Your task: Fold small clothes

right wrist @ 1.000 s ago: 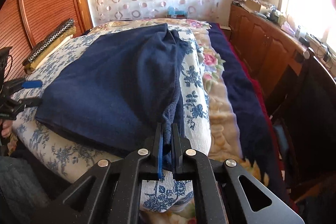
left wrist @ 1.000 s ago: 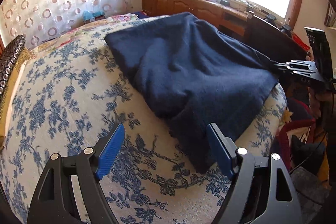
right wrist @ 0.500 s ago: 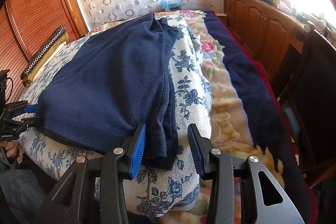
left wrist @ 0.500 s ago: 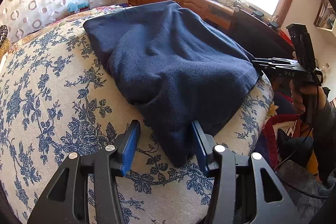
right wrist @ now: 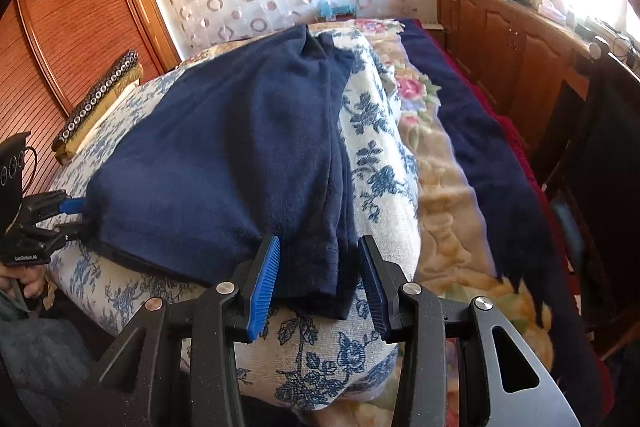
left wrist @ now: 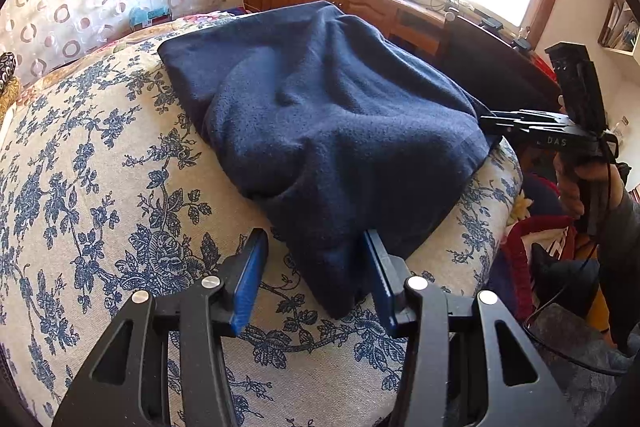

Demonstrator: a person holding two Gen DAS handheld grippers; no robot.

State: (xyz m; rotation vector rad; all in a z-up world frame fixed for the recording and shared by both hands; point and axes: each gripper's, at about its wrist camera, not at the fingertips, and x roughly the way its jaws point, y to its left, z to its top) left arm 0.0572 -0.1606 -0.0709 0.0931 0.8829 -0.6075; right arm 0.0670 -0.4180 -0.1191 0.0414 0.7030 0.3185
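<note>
A dark navy fleece garment (left wrist: 340,131) lies spread on a cushion with a white and blue floral cover (left wrist: 100,187). My left gripper (left wrist: 316,279) is open, its blue pads on either side of the garment's near corner. My right gripper (right wrist: 320,279) is open around the garment's other near corner (right wrist: 316,267). The garment also shows in the right wrist view (right wrist: 224,163). The right gripper is seen at the garment's far right edge in the left wrist view (left wrist: 496,125), and the left gripper at the left edge in the right wrist view (right wrist: 68,215).
A floral blanket with a navy border (right wrist: 480,155) covers the bed beside the cushion. A wooden cabinet (right wrist: 520,47) with clutter runs under the window. A dark chair (right wrist: 592,167) stands at the right. A wooden slatted wardrobe (right wrist: 60,39) is at the left.
The right gripper was shut on the garment's edge, then opened and let it go. The left gripper moved forward and narrowed around the near corner.
</note>
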